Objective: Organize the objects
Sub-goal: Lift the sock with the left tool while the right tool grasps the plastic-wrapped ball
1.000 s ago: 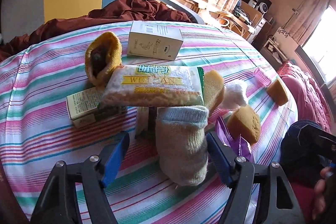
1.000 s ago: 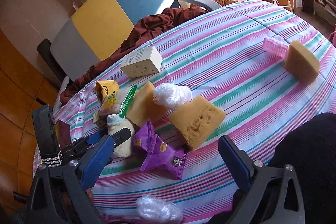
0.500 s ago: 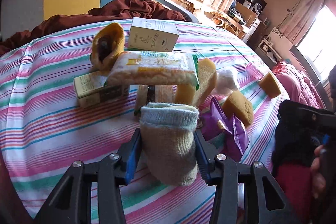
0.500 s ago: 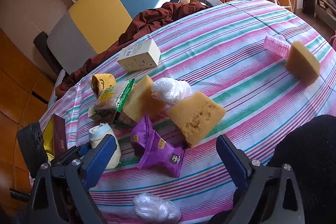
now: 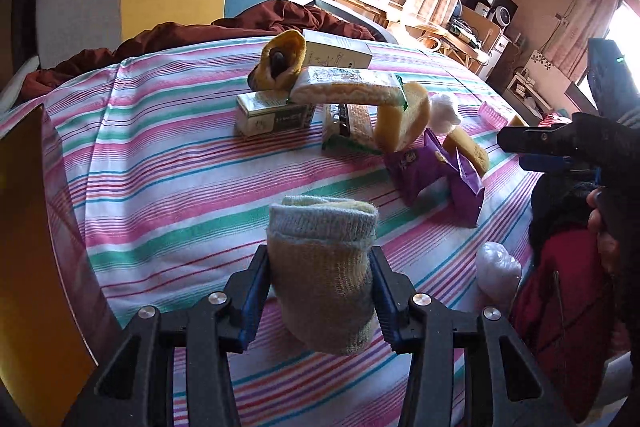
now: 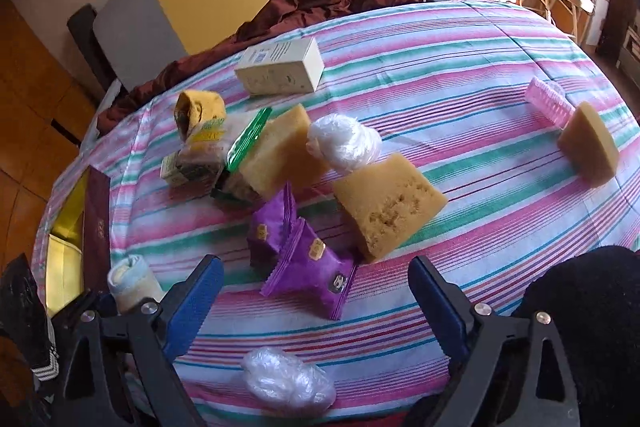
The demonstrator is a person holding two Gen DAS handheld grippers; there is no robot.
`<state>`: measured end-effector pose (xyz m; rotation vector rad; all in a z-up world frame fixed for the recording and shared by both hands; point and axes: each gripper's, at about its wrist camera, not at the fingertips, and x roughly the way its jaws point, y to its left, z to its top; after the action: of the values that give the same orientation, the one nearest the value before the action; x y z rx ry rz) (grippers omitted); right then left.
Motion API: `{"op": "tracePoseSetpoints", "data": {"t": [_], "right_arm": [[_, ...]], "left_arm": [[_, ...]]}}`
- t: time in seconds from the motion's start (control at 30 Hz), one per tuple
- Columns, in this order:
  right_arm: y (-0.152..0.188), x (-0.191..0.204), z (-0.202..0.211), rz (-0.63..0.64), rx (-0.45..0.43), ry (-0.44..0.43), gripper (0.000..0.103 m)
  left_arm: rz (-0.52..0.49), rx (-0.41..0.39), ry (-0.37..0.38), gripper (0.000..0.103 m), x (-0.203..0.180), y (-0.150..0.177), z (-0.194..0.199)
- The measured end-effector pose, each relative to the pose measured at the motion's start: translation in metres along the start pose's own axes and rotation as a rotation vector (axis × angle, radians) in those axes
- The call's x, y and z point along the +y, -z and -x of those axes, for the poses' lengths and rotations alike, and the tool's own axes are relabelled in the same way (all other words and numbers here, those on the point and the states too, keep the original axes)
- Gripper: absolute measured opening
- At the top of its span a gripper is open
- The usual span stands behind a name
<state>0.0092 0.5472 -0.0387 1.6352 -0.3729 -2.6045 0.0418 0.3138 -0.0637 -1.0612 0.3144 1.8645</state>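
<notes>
Your left gripper [image 5: 320, 291] is clenched on the rolled pale-grey and beige knitted sock [image 5: 322, 267], both blue pads pressed into its sides. The roll's long axis runs along the fingers, away from you, with its folded cuff end pointing forward toward the pile and its rounded end hanging down between the jaws. It hangs lifted over the near part of the pink, green and white striped tablecloth [image 5: 172, 195], well apart from the other things. In the right wrist view the same sock [image 6: 130, 283] sits at the left edge of the cloth, next to a dark red box with a gold inside [image 6: 96, 227].

Your right gripper [image 6: 314, 301] is released, jaws spread wide over the cloth, gripping nothing. A crumpled clear plastic bag [image 6: 288, 383] lies just in front of it, and two purple snack packets [image 6: 298, 251] lie a little farther on, between the fingers in view.

Beyond them come a tan sponge wedge [image 6: 390, 207], a white plastic ball [image 6: 344, 143] and the leaning pile of packets.

A second ago the sock stood against that pile with your left jaws open around it; now they are shut on it and it has come back toward you.
</notes>
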Motion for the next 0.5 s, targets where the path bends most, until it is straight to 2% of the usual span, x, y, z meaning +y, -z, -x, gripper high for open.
{"op": "tracePoseSetpoints", "data": {"t": [0.07,0.1,0.17,0.23,0.33,0.4,0.5], "right_arm": [[0.006,0.019,-0.010,0.121,0.103,-0.001,0.091],[0.010,0.029,-0.015,0.178,0.157,-0.001,0.086],[0.022,0.045,-0.024,0.283,0.248,0.017,0.081],[0.034,0.058,-0.029,0.387,0.328,0.034,0.081],[0.045,0.069,-0.034,0.480,0.393,0.084,0.080],[0.047,0.071,-0.040,0.509,0.419,0.122,0.071],[0.050,0.070,-0.052,0.528,0.462,0.169,0.063]], "left_arm": [[0.001,-0.004,-0.003,0.048,0.001,0.003,0.004],[0.004,-0.005,-0.004,0.048,0.001,0.004,0.005],[0.012,-0.007,-0.003,0.048,0.003,0.007,0.006],[0.022,-0.010,-0.001,0.048,0.005,0.008,0.008],[0.032,-0.012,0.000,0.048,0.007,0.009,0.010],[0.039,-0.014,0.001,0.048,0.007,0.010,0.011],[0.042,-0.018,0.001,0.048,0.008,0.012,0.012]]}}
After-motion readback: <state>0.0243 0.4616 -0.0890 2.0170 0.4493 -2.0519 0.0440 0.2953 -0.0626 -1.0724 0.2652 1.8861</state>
